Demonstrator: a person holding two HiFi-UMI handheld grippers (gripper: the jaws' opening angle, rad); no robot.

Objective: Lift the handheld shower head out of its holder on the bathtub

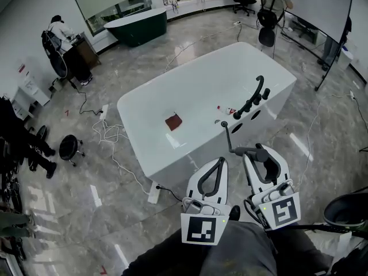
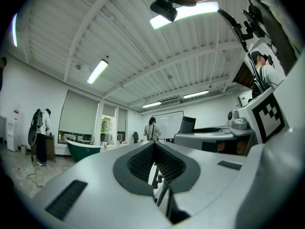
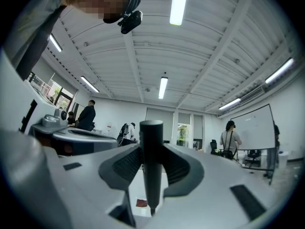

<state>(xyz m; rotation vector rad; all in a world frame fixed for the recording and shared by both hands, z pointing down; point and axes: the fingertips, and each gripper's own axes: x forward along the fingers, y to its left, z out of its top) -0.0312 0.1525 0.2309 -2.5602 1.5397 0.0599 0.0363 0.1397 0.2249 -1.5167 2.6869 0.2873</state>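
Right gripper (image 1: 259,154) around cylindrical shower head (image 3: 151,166)

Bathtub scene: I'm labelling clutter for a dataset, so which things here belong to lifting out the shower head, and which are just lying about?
Job: white bathtub, black tap fittings on its rim, shower head with its hose, right gripper shut on it.
Lying about: reddish-brown piece in the tub, small red-and-white item near the taps, black stool, floor cables, green bathtub.

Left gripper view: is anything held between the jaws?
No, the left gripper's jaws meet tip to tip with nothing between them; the shower head is clamped in the right gripper.
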